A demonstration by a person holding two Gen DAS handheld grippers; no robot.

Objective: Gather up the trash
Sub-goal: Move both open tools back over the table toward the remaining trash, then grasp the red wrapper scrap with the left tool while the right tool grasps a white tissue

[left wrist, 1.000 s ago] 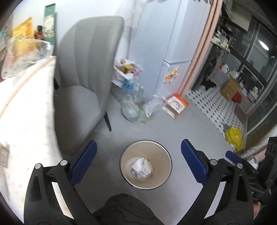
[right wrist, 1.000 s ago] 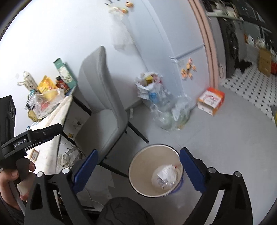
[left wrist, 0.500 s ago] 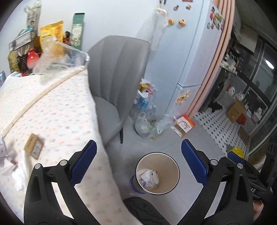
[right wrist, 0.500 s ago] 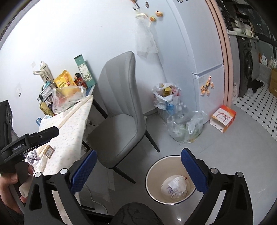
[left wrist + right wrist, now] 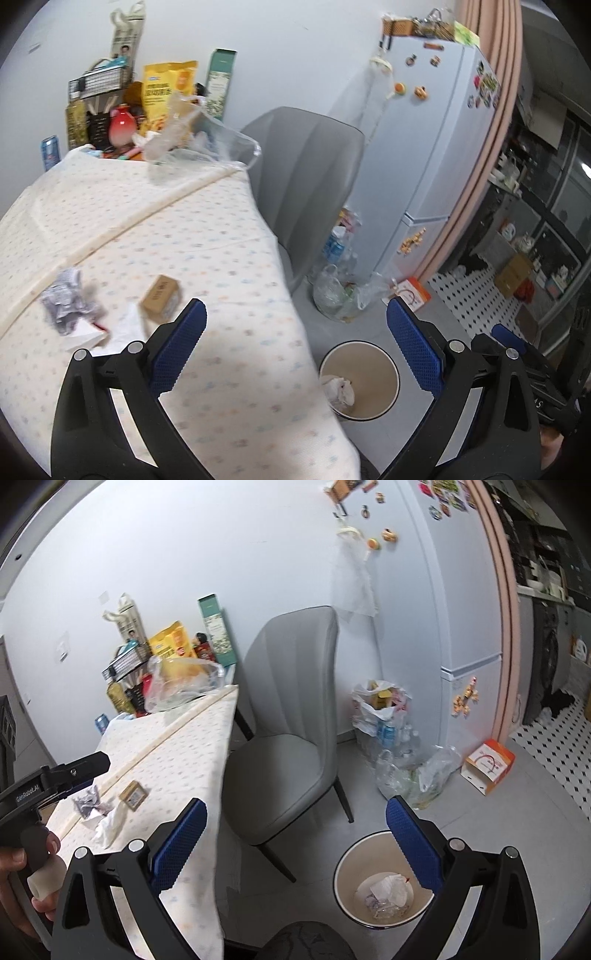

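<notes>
With both the left gripper [image 5: 295,332] and right gripper [image 5: 295,819] spread wide and empty, we judge it best to swing toward ten o'clock, centring on the crumpled wrapper [image 5: 66,295] on the table [image 5: 229,236] before pinching.

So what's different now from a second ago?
Both open grippers, left gripper and right gripper, swung up and away from the round beige trash bin toward the dotted white tablecloth. The crumpled grey wrapper and small brown cardboard box came into view. Nothing was grabbed; the bin's trash stayed.
</notes>
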